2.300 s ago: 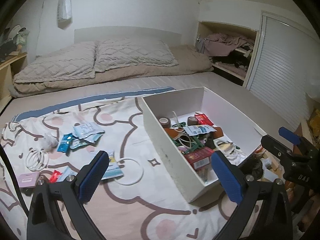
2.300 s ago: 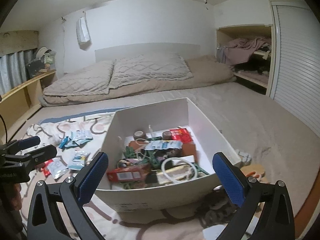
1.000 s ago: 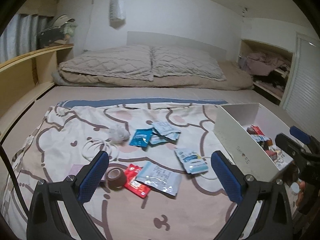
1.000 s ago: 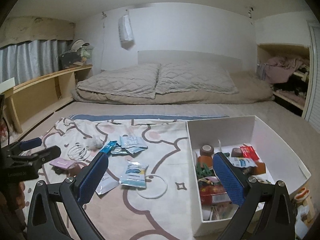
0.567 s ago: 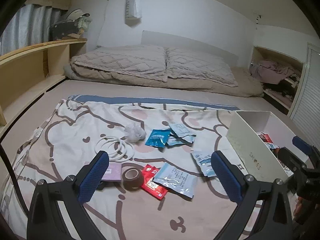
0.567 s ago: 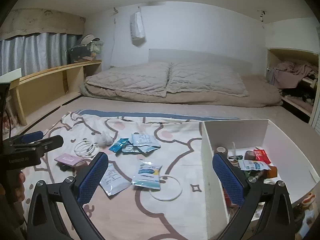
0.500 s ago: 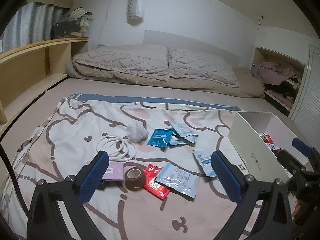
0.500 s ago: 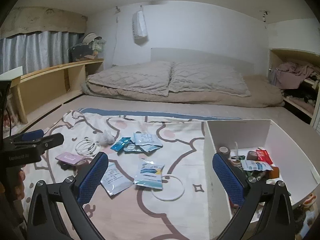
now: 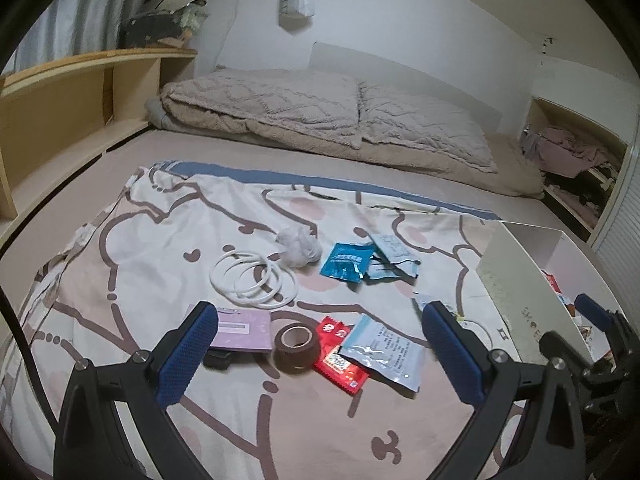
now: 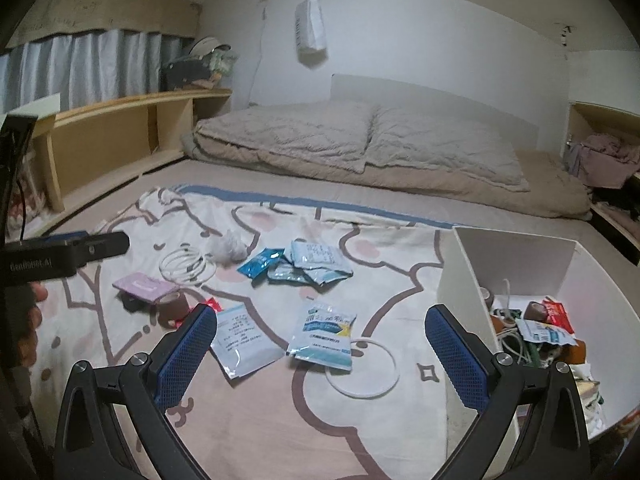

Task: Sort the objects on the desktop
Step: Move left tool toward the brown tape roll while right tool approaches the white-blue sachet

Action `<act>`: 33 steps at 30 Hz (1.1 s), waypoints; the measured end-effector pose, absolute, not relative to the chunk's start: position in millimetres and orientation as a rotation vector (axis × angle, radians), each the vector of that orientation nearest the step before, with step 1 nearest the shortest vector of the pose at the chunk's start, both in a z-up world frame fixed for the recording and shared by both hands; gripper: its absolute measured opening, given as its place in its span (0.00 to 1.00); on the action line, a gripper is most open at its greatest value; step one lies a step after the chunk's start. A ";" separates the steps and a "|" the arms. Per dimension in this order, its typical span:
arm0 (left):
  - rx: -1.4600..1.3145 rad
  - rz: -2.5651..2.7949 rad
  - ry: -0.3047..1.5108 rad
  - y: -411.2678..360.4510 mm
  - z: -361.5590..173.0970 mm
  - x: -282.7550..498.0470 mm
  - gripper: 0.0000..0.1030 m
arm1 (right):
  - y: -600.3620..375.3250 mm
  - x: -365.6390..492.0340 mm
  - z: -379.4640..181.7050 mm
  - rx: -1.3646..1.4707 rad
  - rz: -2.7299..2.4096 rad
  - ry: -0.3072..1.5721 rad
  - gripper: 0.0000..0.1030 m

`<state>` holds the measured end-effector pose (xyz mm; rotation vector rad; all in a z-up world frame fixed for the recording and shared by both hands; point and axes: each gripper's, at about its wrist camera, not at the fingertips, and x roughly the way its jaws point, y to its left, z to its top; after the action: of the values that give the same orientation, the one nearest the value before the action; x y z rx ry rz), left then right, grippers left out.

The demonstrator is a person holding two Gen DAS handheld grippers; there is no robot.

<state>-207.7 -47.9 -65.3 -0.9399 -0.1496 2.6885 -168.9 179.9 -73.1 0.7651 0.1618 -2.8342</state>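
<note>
Swinging away from the white box (image 10: 516,264), both my grippers now face the loose items scattered on the cartoon-print blanket (image 9: 160,240) rather than the bin's contents. Nearest my left gripper (image 9: 320,344) is the brown tape roll (image 9: 297,345), lying flat between the pink card (image 9: 242,328) and the red sachet (image 9: 340,356), touching the sachet's edge. I judge the roll light and fairly stiff, best pinched across its wall; the foil packets (image 10: 324,336) look thin, slippery and limp, so I'd take an edge. My left jaws stand wide apart, holding nothing, above the roll. My right gripper (image 10: 320,344) is equally spread and empty, hovering over the packets and white ring (image 10: 362,368).
</note>
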 end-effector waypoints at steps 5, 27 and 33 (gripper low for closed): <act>-1.004 2.700 -0.184 -56.7 -76.3 -219.0 0.99 | 175.8 -180.2 -90.9 0.822 -2.795 0.173 1.00; -1.346 2.719 -0.169 -64.6 -144.6 -281.8 0.99 | 184.5 -232.1 -162.0 1.109 -2.629 0.113 1.00; -1.413 2.710 -0.120 -62.5 -159.7 -286.8 0.99 | 186.6 -238.3 -168.1 1.140 -2.604 0.085 1.00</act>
<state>-286.8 -62.5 -159.7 -1.4133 -0.1196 2.7103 -238.3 186.6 -168.1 1.1403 0.0850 -2.6044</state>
